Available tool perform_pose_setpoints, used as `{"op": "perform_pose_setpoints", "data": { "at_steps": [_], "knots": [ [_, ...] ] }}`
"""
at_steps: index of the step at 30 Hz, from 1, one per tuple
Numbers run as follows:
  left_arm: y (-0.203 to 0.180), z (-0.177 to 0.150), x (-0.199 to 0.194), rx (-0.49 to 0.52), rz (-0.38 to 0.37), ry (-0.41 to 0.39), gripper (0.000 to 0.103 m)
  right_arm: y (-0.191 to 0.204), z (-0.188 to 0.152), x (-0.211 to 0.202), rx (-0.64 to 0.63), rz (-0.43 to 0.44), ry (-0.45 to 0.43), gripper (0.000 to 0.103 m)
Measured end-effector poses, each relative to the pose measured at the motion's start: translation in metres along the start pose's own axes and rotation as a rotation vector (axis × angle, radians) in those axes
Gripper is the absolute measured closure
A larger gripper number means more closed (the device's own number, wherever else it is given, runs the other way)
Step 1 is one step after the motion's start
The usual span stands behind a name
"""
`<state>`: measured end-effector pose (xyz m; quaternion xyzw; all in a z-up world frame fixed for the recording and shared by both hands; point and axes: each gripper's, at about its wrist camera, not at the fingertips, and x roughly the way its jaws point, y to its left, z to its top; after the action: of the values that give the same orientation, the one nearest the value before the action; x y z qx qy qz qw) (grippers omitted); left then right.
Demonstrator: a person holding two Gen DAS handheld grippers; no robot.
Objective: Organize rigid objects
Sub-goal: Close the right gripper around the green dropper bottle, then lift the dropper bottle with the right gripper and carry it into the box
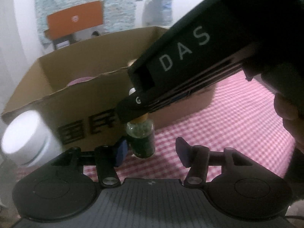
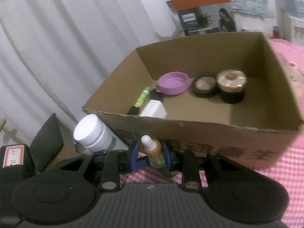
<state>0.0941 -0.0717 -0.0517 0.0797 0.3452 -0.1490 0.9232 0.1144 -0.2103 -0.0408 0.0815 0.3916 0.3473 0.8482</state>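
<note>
A small glass dropper bottle with a white tip, an orange collar and green contents stands on the pink checked cloth just in front of the cardboard box. My right gripper is shut on it, both blue pads pressing its sides. In the left wrist view the same bottle hangs under the right gripper, which grips its neck from above. My left gripper is open around the bottle: its left pad sits close beside the glass, its right pad stands well apart.
The box holds a purple lid, two black jars, a green tube and a white bottle. A white pill bottle lies left of the box. White curtains hang at the left. A hand holds the right gripper.
</note>
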Motion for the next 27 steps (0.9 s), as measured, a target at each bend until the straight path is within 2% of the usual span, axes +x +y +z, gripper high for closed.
{"op": "perform_pose_setpoints", "data": {
  "at_steps": [6, 13, 19, 27],
  "knots": [
    [-0.016, 0.000, 0.003, 0.026, -0.094, -0.005, 0.056, -0.017, -0.016, -0.024, 0.054, -0.058, -0.033, 0.073],
    [-0.018, -0.003, 0.011, 0.052, -0.075, 0.024, 0.057, -0.023, -0.022, -0.030, 0.068, -0.071, -0.049, 0.072],
    [-0.012, -0.002, 0.026, 0.058, -0.060, 0.027, 0.071, -0.019, -0.017, -0.018, 0.022, -0.087, -0.018, 0.070],
    [-0.002, -0.002, 0.026, 0.040, -0.078, 0.016, 0.072, -0.021, -0.016, -0.016, 0.018, -0.087, -0.015, 0.071]
  ]
}}
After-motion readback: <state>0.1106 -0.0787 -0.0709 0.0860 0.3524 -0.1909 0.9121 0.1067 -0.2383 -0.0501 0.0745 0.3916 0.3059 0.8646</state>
